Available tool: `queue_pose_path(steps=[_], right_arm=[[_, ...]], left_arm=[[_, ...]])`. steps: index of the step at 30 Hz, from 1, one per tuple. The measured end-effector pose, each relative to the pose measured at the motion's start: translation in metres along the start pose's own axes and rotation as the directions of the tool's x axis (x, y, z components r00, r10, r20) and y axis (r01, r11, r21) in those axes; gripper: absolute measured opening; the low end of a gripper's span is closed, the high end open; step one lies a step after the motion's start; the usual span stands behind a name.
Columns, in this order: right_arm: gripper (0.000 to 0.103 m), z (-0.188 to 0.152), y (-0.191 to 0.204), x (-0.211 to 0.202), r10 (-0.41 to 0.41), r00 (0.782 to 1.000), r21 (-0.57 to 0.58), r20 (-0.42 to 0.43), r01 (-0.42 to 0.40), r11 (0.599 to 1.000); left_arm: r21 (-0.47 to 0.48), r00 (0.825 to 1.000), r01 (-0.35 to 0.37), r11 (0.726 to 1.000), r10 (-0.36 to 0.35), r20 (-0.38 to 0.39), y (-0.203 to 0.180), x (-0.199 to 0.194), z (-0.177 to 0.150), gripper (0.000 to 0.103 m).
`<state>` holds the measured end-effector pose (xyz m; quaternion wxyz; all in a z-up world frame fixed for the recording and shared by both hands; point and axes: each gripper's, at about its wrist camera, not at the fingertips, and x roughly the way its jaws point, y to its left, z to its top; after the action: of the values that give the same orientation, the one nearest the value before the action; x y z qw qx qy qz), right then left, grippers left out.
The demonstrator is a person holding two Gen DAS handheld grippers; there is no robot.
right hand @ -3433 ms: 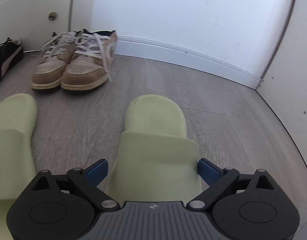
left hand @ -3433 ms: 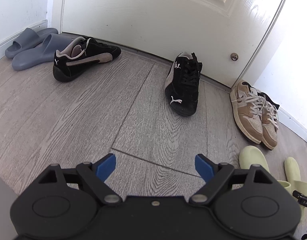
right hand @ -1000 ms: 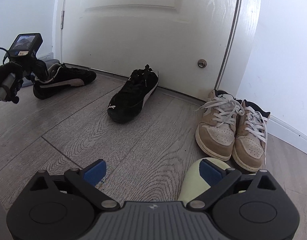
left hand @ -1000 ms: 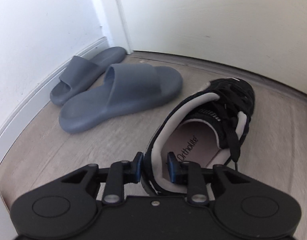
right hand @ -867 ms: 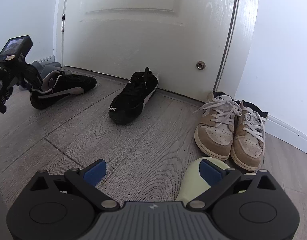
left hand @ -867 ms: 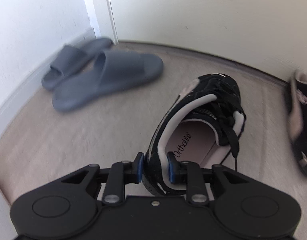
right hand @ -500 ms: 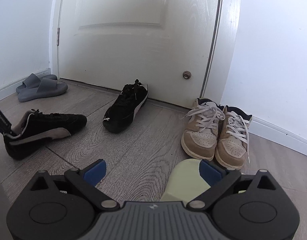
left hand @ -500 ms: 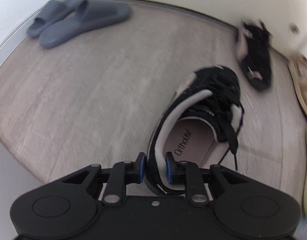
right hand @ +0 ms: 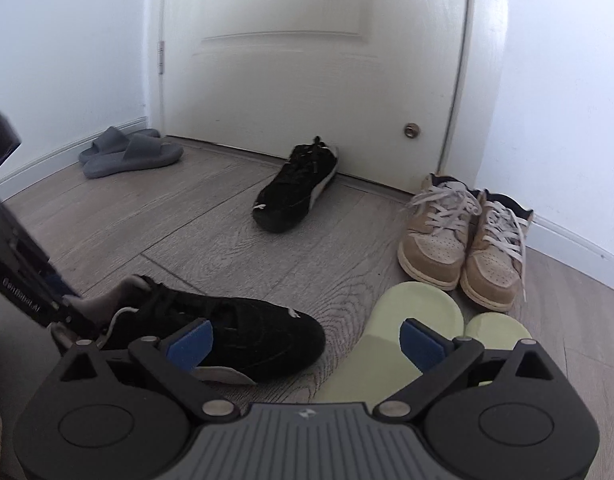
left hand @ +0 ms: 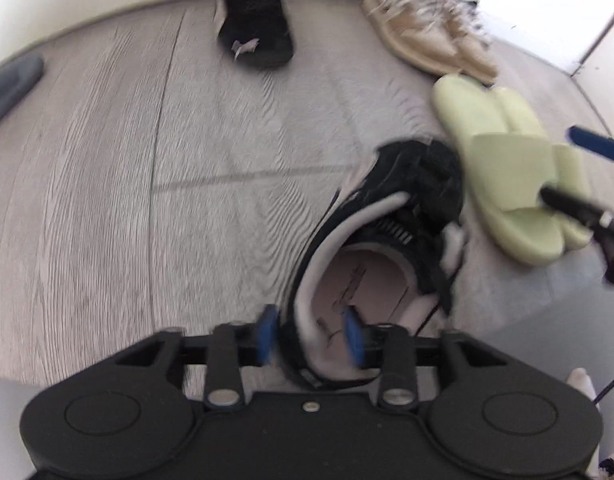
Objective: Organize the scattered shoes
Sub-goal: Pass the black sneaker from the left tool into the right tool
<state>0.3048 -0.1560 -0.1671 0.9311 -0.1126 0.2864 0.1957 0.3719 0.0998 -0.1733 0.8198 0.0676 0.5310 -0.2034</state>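
A black sneaker with a pink insole lies flat on the wood floor, beside the pale green slides. My left gripper straddles its heel wall, one blue pad outside and one inside, with the jaws parted wider than the wall. In the right wrist view the same sneaker rests on its sole at the lower left, just left of the green slides. My right gripper hovers open above them, holding nothing. The matching black sneaker lies by the door.
A pair of tan sneakers stands by the right wall, behind the green slides. Grey slides sit at the far left by the baseboard. The shut white door closes the back. Bare floor stretches between the two black sneakers.
My left gripper carried the black sneaker from beside the grey slides to the right and set it down by the green slides. Its jaws have widened on the heel. The right gripper drew back.
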Motion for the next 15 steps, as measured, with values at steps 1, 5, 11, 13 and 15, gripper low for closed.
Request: queue_pose_path(steps=[1, 5, 11, 13, 15], right_arm=[[0.100, -0.001, 0.002, 0.001, 0.031, 1.000, -0.054, -0.001, -0.031, 0.998], [0.100, -0.003, 0.017, 0.018, 0.180, 0.983, -0.304, -0.044, -0.185, 0.934], [0.100, -0.001, 0.046, 0.058, 0.325, 0.936, -0.715, -0.135, -0.319, 0.623], [0.100, 0.007, 0.051, 0.068, 0.385, 0.903, -0.779, -0.189, -0.377, 0.501], [0.100, 0.015, 0.055, 0.077, 0.425, 0.873, -0.798, -0.239, -0.426, 0.426]], left_arm=[[0.004, 0.999, -0.016, 1.000, 0.016, 0.038, -0.003, -0.007, -0.001, 0.070], [-0.085, 0.985, -0.033, 0.996, 0.047, 0.164, 0.002, -0.026, -0.004, 0.070], [-0.291, 0.953, -0.094, 0.952, 0.170, 0.250, 0.026, -0.030, -0.004, 0.070], [-0.312, 0.950, -0.071, 0.947, 0.160, 0.270, 0.034, -0.035, -0.004, 0.070], [-0.325, 0.946, -0.052, 0.944, 0.151, 0.287, 0.039, -0.039, -0.003, 0.070]])
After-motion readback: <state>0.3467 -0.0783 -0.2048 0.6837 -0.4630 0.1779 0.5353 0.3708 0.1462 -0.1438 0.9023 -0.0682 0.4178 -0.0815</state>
